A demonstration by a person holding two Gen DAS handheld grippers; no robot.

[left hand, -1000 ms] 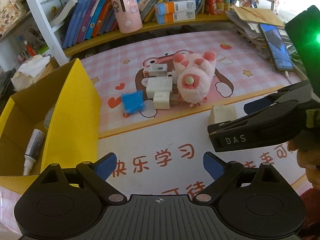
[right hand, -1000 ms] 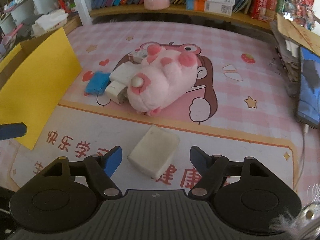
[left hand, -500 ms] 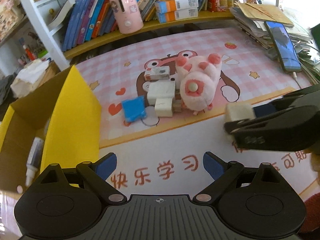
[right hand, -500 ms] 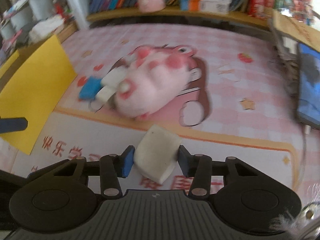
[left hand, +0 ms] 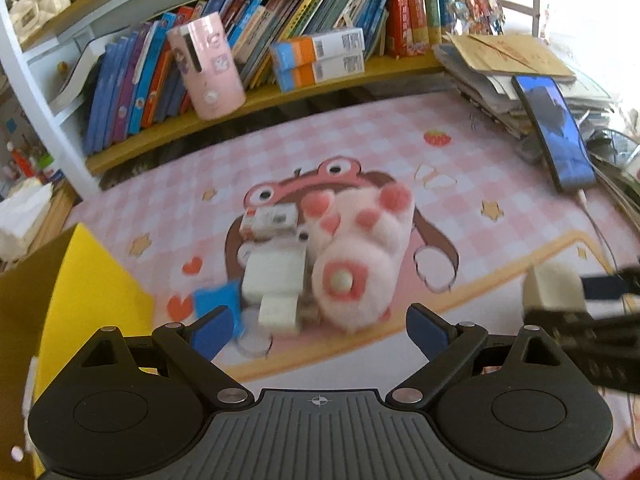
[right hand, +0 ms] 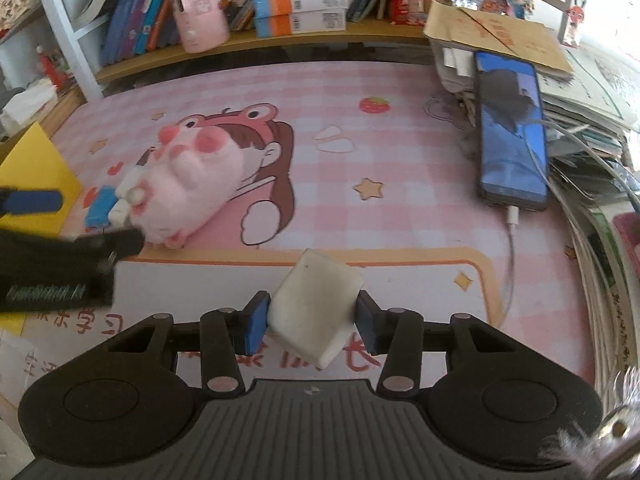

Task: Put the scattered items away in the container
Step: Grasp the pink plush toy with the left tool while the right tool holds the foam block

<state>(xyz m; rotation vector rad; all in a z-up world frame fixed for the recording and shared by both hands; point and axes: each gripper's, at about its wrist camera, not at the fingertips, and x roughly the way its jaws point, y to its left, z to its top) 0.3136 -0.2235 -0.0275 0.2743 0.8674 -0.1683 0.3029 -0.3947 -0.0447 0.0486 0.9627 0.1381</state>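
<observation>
While clamping white foam block [right hand: 316, 308] between both blue pads [right hand: 256, 322], right tool [right hand: 312, 322] holding it lifted off pink tabletop mat [right hand: 360, 208], jaws having just been closing onto it. Left tool [left hand: 318, 330] standing wide, nothing between pads, hovering over pile: pink plush toy [left hand: 356, 268], white boxes [left hand: 274, 274], blue packet [left hand: 214, 300], small labelled box [left hand: 270, 220], all touching or just beside each other mid-mat. Yellow cardboard container [left hand: 80, 300] sitting at left edge, near pile. Phone [right hand: 512, 136] lying on paper stack at right, cable plugged in.
</observation>
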